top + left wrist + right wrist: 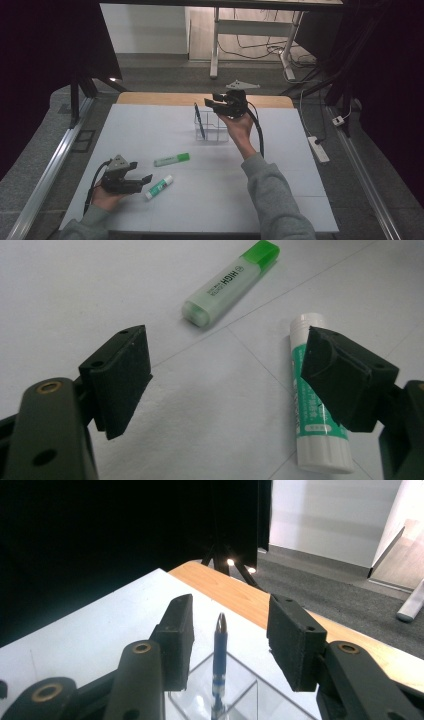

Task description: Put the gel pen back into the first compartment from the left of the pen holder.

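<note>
A: What lies past the left gripper (pixel 225 375)?
B: A green highlighter (pixel 230 282) on the white table (pixel 75 285).
A: And the jaws?
B: Spread apart; a glue stick (pixel 312 440) lies partly behind the right one.

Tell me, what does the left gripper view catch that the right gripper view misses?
Left gripper view alone: a green highlighter and a glue stick lying on the white table, between open jaws. Right gripper view alone: a blue pen standing in a clear holder, plus the table's wooden edge and floor beyond. Shared: the white table surface and open black jaws.
</note>
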Motion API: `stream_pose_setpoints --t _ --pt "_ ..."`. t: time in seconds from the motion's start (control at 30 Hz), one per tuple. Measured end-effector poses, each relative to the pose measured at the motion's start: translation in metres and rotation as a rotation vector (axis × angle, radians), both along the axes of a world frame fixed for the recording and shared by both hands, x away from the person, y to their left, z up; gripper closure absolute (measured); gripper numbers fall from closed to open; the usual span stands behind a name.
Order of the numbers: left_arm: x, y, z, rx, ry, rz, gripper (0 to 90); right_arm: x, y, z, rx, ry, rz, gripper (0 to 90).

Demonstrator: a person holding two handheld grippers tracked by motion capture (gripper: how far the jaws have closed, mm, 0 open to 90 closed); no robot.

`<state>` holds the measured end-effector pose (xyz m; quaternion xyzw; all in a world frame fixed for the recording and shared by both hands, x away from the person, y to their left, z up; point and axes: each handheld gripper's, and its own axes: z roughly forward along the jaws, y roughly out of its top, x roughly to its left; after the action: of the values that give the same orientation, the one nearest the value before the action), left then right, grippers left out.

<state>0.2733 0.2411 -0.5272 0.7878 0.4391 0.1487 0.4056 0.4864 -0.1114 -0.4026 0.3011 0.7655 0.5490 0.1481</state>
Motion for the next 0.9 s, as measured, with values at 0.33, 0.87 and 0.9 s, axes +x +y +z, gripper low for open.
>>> stream_pose_setpoints --t 0.33,0.87,0.9 --pt "0.000 0.000 -0.001 0.002 0.003 -0.002 19.8 -0.013 -0.017 -0.003 0.001 0.006 0.004 52.9" --pt "0.001 -0.001 -0.001 0.008 0.007 -0.001 19.9 -0.040 -0.059 -0.012 -0.005 0.018 -0.008 52.4" --pt "0.001 -0.001 -0.001 0.008 0.008 -0.001 19.9 -0.042 -0.062 -0.013 -0.005 0.018 -0.011 52.4"
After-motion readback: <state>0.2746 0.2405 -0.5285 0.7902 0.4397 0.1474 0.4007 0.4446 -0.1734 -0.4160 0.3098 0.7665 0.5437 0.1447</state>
